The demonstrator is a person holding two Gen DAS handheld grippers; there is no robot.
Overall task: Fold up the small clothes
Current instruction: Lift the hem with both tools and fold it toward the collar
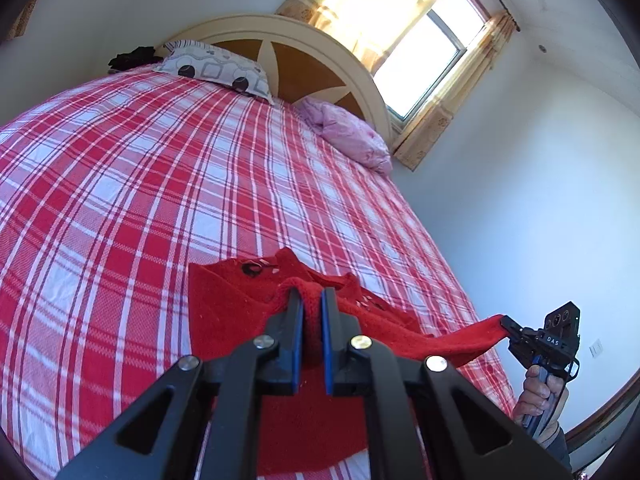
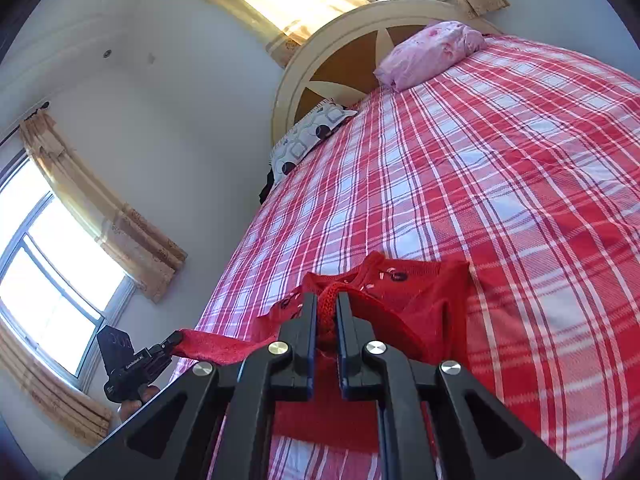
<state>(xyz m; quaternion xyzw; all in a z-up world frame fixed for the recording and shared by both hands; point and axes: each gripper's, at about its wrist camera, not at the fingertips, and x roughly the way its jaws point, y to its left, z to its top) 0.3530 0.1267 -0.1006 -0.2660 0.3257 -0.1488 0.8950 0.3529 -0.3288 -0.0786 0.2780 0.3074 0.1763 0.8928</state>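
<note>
A small red knitted garment (image 1: pixel 240 308) is held stretched above the near end of a bed, its lower part draping down onto the red-and-white checked bedspread (image 1: pixel 140 180). The left gripper (image 1: pixel 311 300) is closed on a bunched bit of the ribbed edge, red knit squeezed between its blue-lined fingers (image 1: pixel 298 336). The right gripper (image 2: pixel 327 304) is clamped the same way on another part of that edge, and in the left wrist view it shows off to the right, gripping the tip of a taut red strip, with the person's hand (image 1: pixel 538 396) wrapped round its handle. Holding two points of the edge well apart pulls the fabric straight between them, which is probably the reason for this pose: the piece can then be laid flat or doubled over neatly, and not dropped in a heap. A few small decorations (buttons or appliqués, too small to tell) sit on the front of the garment. Beyond it the bedspread runs bare toward the far end, leaving plenty of flat room for folding. At the far end a patterned pillow (image 1: pixel 216 68) lies on the left and a pink bundle of bedding (image 1: pixel 348 132) on the right, both against the rounded headboard (image 1: pixel 304 52). A curtained window (image 1: pixel 416 60) lets bright light in behind it.
</note>
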